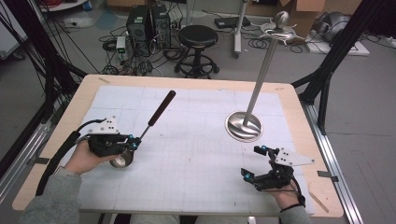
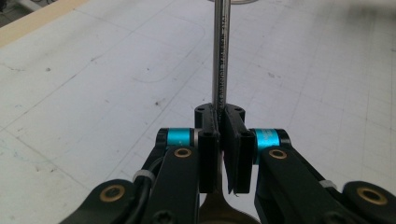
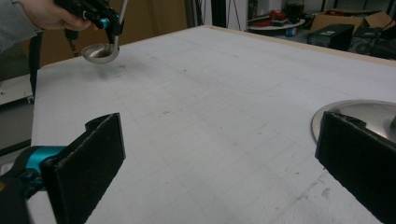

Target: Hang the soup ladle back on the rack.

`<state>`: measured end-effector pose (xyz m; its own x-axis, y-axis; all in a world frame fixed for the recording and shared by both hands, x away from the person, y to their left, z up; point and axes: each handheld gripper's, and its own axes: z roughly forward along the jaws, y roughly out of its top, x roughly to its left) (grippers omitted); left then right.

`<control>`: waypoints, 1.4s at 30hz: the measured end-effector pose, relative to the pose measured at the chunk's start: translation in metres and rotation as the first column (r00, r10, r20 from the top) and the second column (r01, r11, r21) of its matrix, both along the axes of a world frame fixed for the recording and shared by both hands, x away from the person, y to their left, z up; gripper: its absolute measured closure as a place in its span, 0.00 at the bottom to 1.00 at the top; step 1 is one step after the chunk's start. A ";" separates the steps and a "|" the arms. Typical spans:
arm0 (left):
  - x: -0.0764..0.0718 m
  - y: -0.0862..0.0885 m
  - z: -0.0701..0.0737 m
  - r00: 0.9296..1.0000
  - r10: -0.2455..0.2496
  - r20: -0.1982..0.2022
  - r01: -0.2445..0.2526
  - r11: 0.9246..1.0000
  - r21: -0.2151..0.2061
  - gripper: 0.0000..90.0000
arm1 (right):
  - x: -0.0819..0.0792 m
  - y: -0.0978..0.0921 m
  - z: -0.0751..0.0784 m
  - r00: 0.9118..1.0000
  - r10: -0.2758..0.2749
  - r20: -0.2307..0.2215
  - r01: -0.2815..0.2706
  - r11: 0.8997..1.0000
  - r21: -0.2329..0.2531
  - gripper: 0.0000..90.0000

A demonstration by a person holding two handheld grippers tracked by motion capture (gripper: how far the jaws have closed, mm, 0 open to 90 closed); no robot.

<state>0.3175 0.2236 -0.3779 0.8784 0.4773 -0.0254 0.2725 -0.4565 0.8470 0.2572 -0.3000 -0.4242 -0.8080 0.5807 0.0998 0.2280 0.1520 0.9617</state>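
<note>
A lab: computer towers (image 1: 148,23), tangled floor cables (image 1: 121,65), a stool (image 1: 198,42) and cardboard boxes (image 1: 306,9).

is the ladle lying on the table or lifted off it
Lifted. The left gripper is shut on the ladle stem; in the right gripper view its bowl hangs above the table.

Even bright light, soft focus

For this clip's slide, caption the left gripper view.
Left gripper clamps a ladle by its steel stem above the gridded mat.
</note>
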 end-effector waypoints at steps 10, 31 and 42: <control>-0.004 -0.010 -0.001 0.999 0.024 0.023 -0.023 0.997 -0.075 0.94 | 0.000 -0.001 0.000 1.000 0.000 0.005 0.000 1.000 -0.001 0.01; -0.022 -0.027 0.022 0.987 0.112 0.116 -0.089 0.977 -0.192 0.94 | 0.000 -0.001 0.000 1.000 -0.001 -0.003 0.001 1.000 -0.001 0.01; -0.031 -0.070 0.032 0.987 0.045 0.157 -0.011 0.978 -0.209 0.94 | 0.000 -0.001 0.001 1.000 0.001 0.002 -0.001 1.000 0.001 0.01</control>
